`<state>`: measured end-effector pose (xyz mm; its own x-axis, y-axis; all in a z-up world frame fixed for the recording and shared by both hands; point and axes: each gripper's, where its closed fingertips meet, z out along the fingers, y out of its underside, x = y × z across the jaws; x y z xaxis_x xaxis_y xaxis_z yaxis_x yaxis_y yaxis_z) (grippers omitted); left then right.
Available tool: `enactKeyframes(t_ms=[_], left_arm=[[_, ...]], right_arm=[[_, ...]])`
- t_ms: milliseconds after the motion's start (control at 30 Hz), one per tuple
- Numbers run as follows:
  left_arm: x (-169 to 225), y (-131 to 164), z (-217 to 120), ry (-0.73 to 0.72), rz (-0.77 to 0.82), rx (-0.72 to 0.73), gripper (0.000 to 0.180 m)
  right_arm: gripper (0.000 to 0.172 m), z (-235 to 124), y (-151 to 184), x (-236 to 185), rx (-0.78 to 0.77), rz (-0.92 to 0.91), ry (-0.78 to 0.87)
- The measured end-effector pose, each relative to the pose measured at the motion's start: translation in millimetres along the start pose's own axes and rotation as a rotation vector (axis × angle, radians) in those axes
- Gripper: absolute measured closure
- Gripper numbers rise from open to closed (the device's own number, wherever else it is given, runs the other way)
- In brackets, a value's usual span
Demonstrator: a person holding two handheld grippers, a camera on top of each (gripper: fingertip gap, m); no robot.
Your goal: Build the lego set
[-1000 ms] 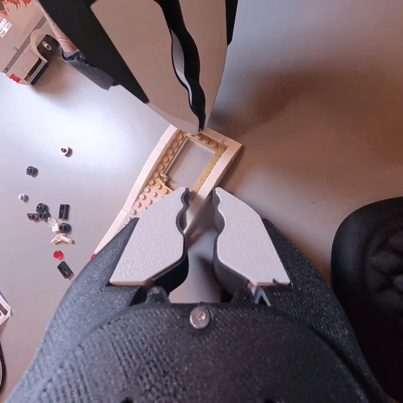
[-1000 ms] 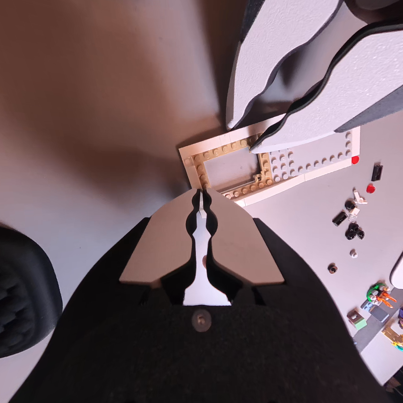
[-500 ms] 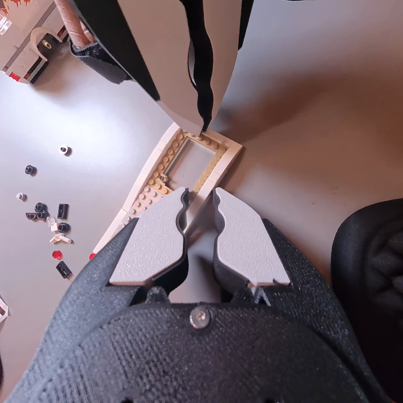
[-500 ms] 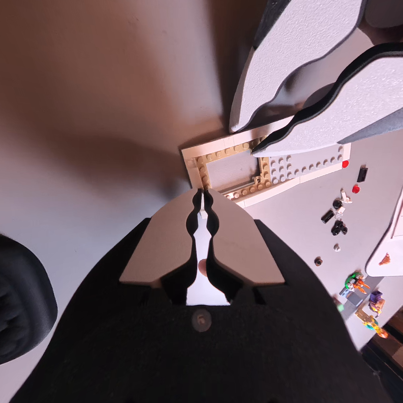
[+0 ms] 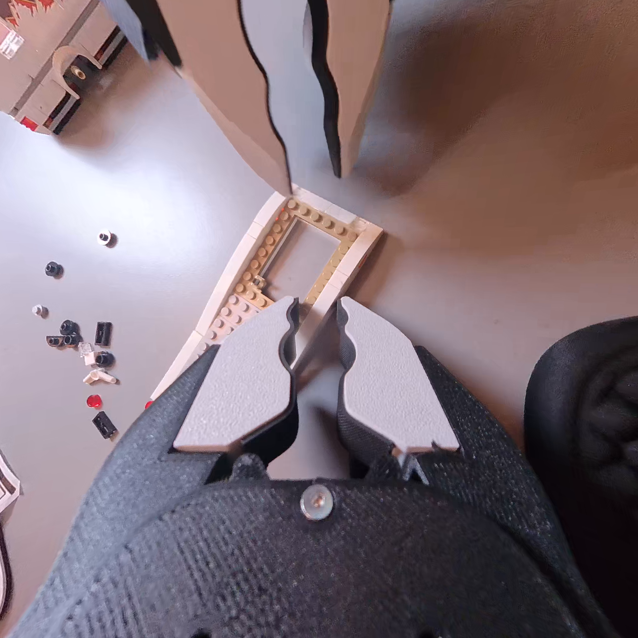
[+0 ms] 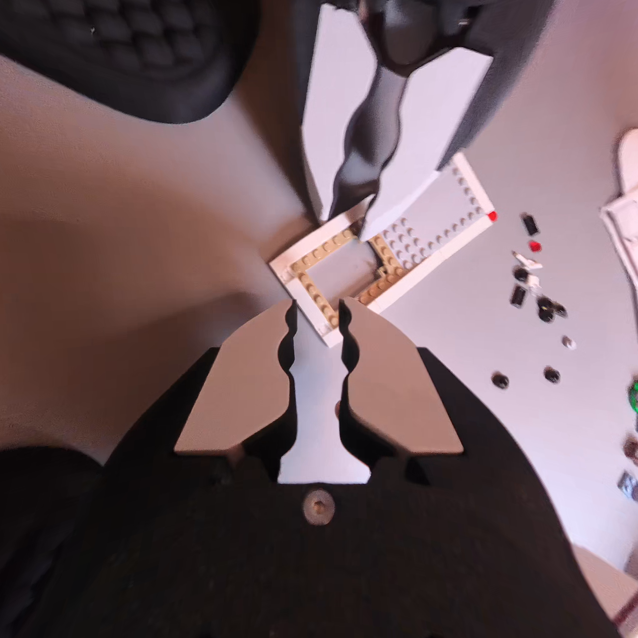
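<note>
A flat white-and-tan studded toy-brick frame (image 5: 321, 238) with a rectangular opening lies on the grey desk (image 5: 145, 179). The left tool (image 5: 316, 307) straddles one white side rail; whether its pads press it cannot be told. The right tool (image 6: 317, 305) stands open with nothing between its jaws, above the frame's opposite end. Loose small black, white and red brick pieces (image 5: 83, 341) lie scattered beside the frame.

Pale grey tabletop (image 5: 483, 241), warm shadows; black mesh chair (image 5: 587, 397) beside.
</note>
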<state>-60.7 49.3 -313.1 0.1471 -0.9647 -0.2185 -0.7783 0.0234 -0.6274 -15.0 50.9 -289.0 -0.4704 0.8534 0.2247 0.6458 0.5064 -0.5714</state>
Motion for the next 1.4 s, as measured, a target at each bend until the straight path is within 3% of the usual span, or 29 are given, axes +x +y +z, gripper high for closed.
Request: enactKeyframes(t_ms=[67,233,433,533,633,733,833,867,933,1033,1133,1267,1400], left_arm=[[0,0,0,0.001,-0.007,0.009,0.160],[1,-3,1,0.020,-0.023,0.035,0.156],[2,-9,-2,-0.016,-0.035,0.045,0.151],[2,-12,-8,-0.053,-0.044,0.055,0.151],[4,-17,-12,-0.093,-0.048,0.068,0.148],[6,-25,-14,-0.162,-0.010,0.070,0.138],[1,-37,-17,-0.283,0.078,0.069,0.130],[-3,-42,-19,-0.346,0.118,0.072,0.132],[-17,-53,-29,-0.503,0.197,0.088,0.157],[-22,-65,-41,-0.574,0.207,0.140,0.168],[-22,-67,-50,-0.570,0.153,0.170,0.168],[-17,-75,-50,-0.532,0.131,0.168,0.168],[-14,-87,-47,-0.516,0.138,0.146,0.168]], right_arm=[[0.146,-5,5,1,0.028,-0.014,0.056],[0.140,4,7,-8,0.019,-0.064,0.010],[0.139,21,12,-7,-0.142,-0.148,-0.232],[0.153,23,13,-10,-0.225,-0.146,-0.380],[0.155,22,12,-12,-0.263,-0.153,-0.452],[0.155,14,-4,-14,-0.144,-0.032,-0.532],[0.155,-13,-35,-6,0.077,0.146,-0.618],[0.156,-22,-43,-2,0.146,0.191,-0.634],[0.156,-35,-53,3,0.242,0.256,-0.640],[0.154,-54,-63,12,0.356,0.233,-0.473],[0.147,-79,-72,14,0.445,0.048,-0.111],[0.147,-78,-69,4,0.311,-0.269,0.308],[0.158,-66,-70,0,0.245,-0.392,0.418]])
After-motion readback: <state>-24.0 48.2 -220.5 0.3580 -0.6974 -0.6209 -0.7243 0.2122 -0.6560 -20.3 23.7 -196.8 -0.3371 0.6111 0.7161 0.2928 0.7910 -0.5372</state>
